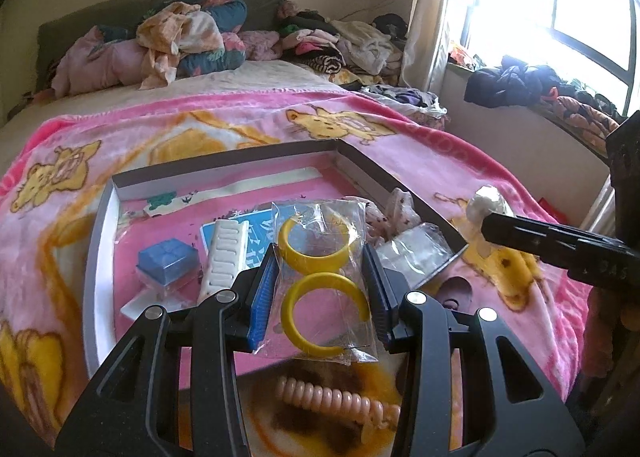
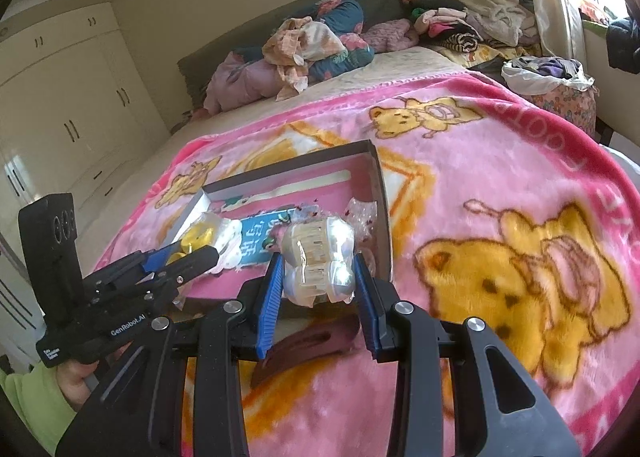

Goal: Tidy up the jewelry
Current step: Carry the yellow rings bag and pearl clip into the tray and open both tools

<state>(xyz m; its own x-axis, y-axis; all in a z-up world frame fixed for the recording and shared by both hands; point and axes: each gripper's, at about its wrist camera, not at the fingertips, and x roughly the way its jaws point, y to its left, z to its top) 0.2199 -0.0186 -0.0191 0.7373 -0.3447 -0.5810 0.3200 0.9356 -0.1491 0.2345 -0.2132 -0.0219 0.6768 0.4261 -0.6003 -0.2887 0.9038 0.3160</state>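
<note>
A: Fingers? Left gripper (image 1: pixel 322 289) blue pads (image 1: pixel 262 299) pinch a clear bag (image 1: pixel 320 257) with two yellow rings (image 1: pixel 314 243), held over the box (image 1: pixel 102 225)

B: Right?

A: Right gripper (image 2: pixel 318 283) clamps a clear packet (image 2: pixel 318 261) with a pale clip inside, at the box's near right corner, above the pink blanket (image 2: pixel 500 161)

B: In the box?

A: Blue cube (image 1: pixel 168 259), white strip (image 1: pixel 224 263), blue card (image 1: pixel 260 233), another clear packet (image 1: pixel 412 251). Peach coil tie (image 1: pixel 340 403) lies on the blanket below the left gripper, dark clip (image 2: pixel 308 345) under the right
</note>
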